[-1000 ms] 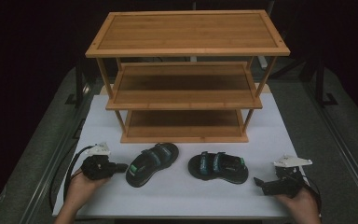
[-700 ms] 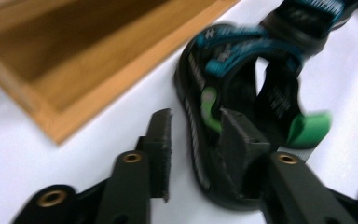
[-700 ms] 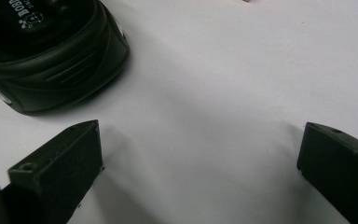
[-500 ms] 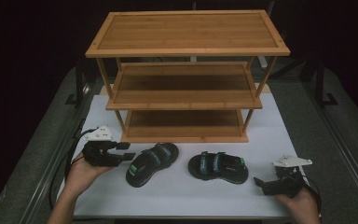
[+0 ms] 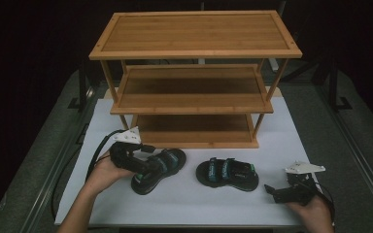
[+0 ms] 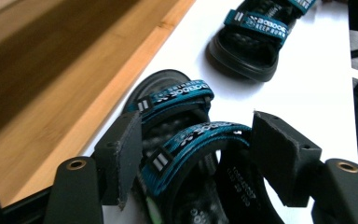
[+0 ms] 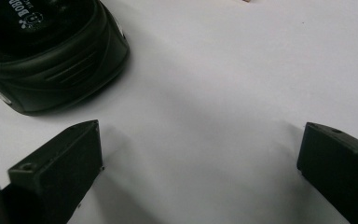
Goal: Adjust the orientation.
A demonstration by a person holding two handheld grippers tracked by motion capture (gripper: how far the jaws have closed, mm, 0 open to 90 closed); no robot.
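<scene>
A: Where is the left sandal [image 5: 158, 169] found relative to the left gripper [image 5: 145, 167]?

B: Directly ahead, on the white mat [image 5: 184, 204] before the bamboo rack [image 5: 194, 77]; its long axis runs diagonally; the jaws have just been opening and straddle the rear strap without pressing it.

A: And the right gripper [image 5: 278, 190]?

B: Spread, empty; the right sandal [image 5: 227, 174] lies just beside it.

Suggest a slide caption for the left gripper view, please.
Left gripper, jaws just opening, straddles the teal strap of the near sandal; second sandal lies beyond, beside the bamboo rack.
</scene>
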